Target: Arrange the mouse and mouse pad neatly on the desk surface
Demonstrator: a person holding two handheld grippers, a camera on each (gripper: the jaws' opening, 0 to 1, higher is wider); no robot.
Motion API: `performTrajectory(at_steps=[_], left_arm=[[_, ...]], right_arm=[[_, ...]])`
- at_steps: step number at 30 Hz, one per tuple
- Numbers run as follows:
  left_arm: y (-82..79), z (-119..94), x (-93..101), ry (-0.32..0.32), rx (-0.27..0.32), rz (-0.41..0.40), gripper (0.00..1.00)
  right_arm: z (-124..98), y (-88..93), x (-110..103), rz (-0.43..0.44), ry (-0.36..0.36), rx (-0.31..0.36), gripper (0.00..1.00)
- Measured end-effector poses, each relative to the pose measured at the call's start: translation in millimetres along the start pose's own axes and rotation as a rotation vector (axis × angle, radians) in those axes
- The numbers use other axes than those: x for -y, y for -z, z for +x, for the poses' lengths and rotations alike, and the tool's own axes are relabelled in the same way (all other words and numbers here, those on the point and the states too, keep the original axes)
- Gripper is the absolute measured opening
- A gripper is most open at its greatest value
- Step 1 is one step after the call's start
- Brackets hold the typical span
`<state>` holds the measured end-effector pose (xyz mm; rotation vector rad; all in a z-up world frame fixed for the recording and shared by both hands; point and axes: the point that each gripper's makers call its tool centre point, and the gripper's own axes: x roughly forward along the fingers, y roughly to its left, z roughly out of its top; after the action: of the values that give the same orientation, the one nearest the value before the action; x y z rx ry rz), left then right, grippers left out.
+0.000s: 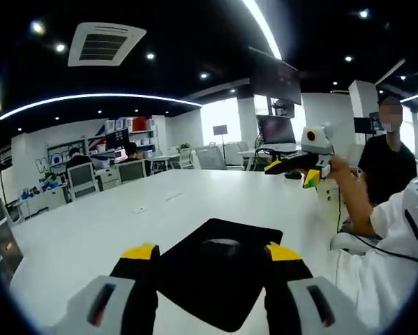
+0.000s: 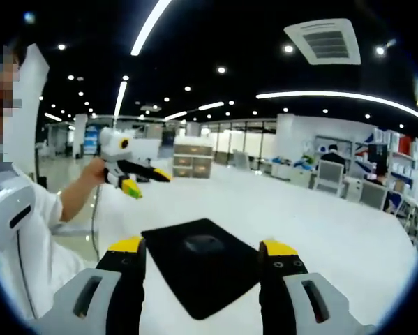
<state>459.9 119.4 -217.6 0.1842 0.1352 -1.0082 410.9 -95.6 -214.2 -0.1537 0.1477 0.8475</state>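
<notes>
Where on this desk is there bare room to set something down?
Bare white desk stretches beyond and beside the black mouse pad, toward the far chairs. In the right gripper view, it is also bare between the pad and the far edge. The only occupied patch is the pad itself, with the mouse on it.

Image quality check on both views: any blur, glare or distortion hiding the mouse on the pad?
Left gripper view: soft overall, strong fisheye bend; the mouse barely separates from the black mouse pad. Right gripper view: same softness, mouse a dim bump on the mouse pad; ceiling light strips bloom, no glare on the desk.

left gripper (image 1: 212,252) fingers apart, right gripper (image 2: 203,246) fingers apart
</notes>
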Motion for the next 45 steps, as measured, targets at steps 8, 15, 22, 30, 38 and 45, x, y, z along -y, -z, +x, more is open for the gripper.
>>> performTrajectory(at_steps=[8, 15, 22, 30, 38, 45], left_arm=[[-2.4, -19.1, -0.3, -0.02, 0.044, -0.022, 0.6], [-1.1, -37.2, 0.7, -0.043, 0.074, -0.037, 0.6], [3.7, -52.0, 0.3, -0.066, 0.083, -0.041, 0.6], [4.1, -58.8, -6.2, -0.092, 0.099, -0.049, 0.6], [5.4, -54.8, -5.5, -0.089, 0.099, -0.051, 0.6], [6.3, -55.0, -6.8, -0.088, 0.097, -0.054, 0.59]], right_arm=[[-6.9, 10.7, 12.5, 0.002, 0.093, -0.025, 0.63], [-16.6, 12.5, 7.1, 0.0, 0.108, -0.01, 0.63], [-26.5, 17.4, 6.0, 0.012, 0.127, 0.007, 0.63], [-34.8, 13.8, 7.7, 0.019, 0.156, 0.028, 0.62], [-33.6, 15.5, 10.5, 0.004, 0.179, 0.009, 0.62], [-34.2, 15.2, 11.3, 0.008, 0.181, 0.011, 0.62]])
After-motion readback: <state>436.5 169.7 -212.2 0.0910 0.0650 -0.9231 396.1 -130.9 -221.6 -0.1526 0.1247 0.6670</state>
